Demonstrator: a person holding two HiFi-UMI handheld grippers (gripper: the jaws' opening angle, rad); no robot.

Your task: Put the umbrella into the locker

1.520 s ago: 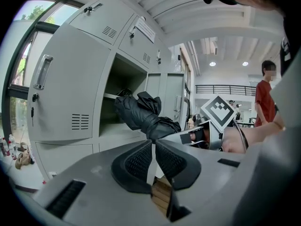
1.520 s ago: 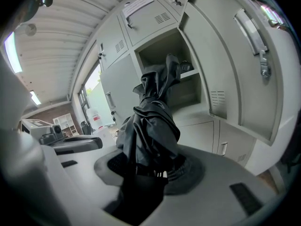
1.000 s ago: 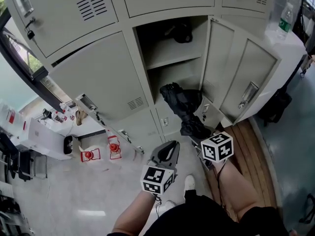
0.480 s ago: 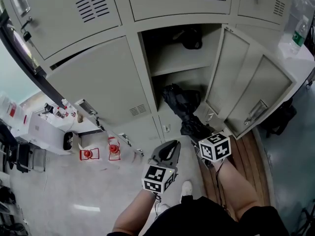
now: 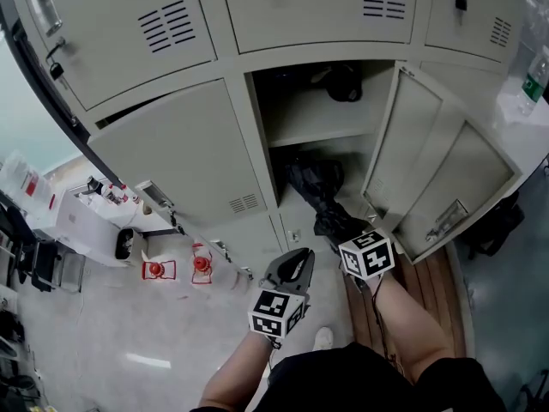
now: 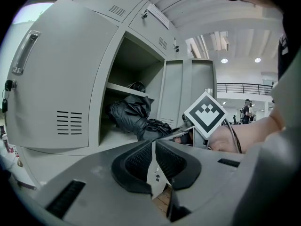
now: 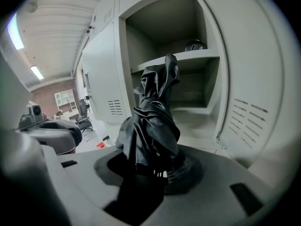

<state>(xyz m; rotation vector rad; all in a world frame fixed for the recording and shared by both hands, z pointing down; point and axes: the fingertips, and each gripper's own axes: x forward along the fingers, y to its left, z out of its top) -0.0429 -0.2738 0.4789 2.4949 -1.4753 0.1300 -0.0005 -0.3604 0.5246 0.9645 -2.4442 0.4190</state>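
Note:
The black folded umbrella (image 5: pixel 318 192) slants up from my right gripper (image 5: pixel 341 227), which is shut on its lower end. Its far end reaches into the mouth of the open locker (image 5: pixel 262 136), in the lower space under the shelf (image 5: pixel 313 129). In the right gripper view the umbrella (image 7: pixel 153 121) rises from between the jaws of the right gripper (image 7: pixel 150 166) toward that shelf. My left gripper (image 5: pixel 294 263) hangs lower left of the umbrella, shut and holding nothing; in its own view the left gripper (image 6: pixel 154 166) has its pads together, with the umbrella (image 6: pixel 134 119) ahead.
The locker door (image 5: pixel 429 174) stands open on the right, close to my right gripper. A dark thing (image 5: pixel 343 80) lies on the upper shelf. Two red items (image 5: pixel 154 270) and a white box (image 5: pixel 86 221) sit on the floor at left. Wooden flooring (image 5: pixel 437 299) runs along the right.
My right gripper has carried the umbrella closer to the locker, and its far end now sits further into the lower space. The left gripper has followed the same way.

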